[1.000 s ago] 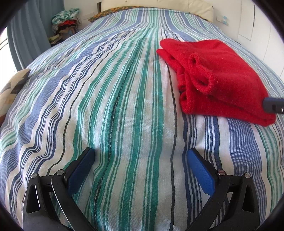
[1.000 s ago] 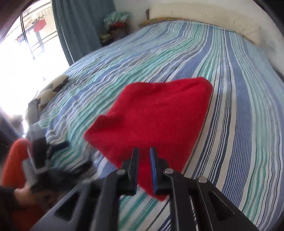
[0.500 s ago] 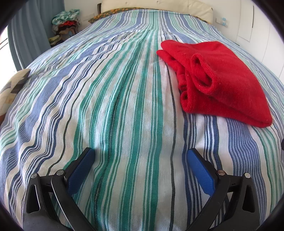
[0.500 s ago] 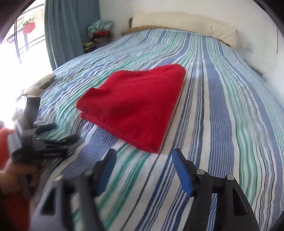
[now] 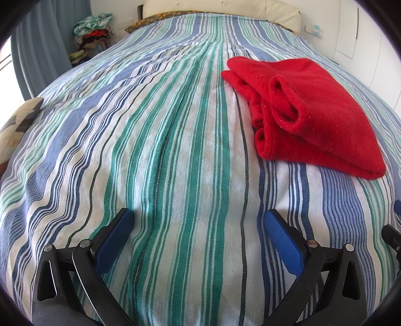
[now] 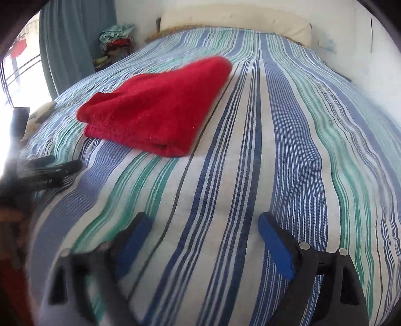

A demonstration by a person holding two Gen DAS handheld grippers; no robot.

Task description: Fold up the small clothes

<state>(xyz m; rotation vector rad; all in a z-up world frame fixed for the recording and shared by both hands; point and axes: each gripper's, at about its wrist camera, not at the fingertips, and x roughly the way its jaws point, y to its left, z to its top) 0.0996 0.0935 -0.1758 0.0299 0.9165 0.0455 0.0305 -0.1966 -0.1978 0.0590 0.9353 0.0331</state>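
- Across the left wrist view, a bed covered by a blue, green and white striped woven bedspread (image 5: 175,140) fills nearly the whole frame.
- Low in that view the left tongs (image 5: 199,220) stand wide apart over bare stripes, their blue-padded fingers (image 5: 114,240) gripping nothing.
- A folded red knitted garment (image 5: 320,117) lies on the bedspread ahead and to the right of them, well apart from both pads; a rolled cuff and stacked folded edges face the camera.
- At the far right edge a blue and black sliver of the right tongs (image 5: 394,230) just shows.
- Beyond the bed sit a cream padded headboard (image 5: 220,10), a grey-blue curtain (image 5: 47,47) and a heap of mixed clothes (image 5: 92,35); a patterned cushion (image 5: 17,125) rests at the left edge.

- From the right wrist view, the right tongs (image 6: 203,220) are spread wide with nothing between them, having just been opening; the left finger is blurred.
- They hang over plain striped bedspread (image 6: 288,150), clear of the red garment (image 6: 155,105), which lies ahead and to the left as a flat, neat, layered bundle with its folded corner nearest the camera.
- On the left edge the black body of the left tongs (image 6: 47,173) lies low against the bedspread, beside a blurred hand (image 6: 10,220).
- Curtain (image 6: 72,45), clothes heap (image 6: 115,40) and headboard (image 6: 233,22) line the back.
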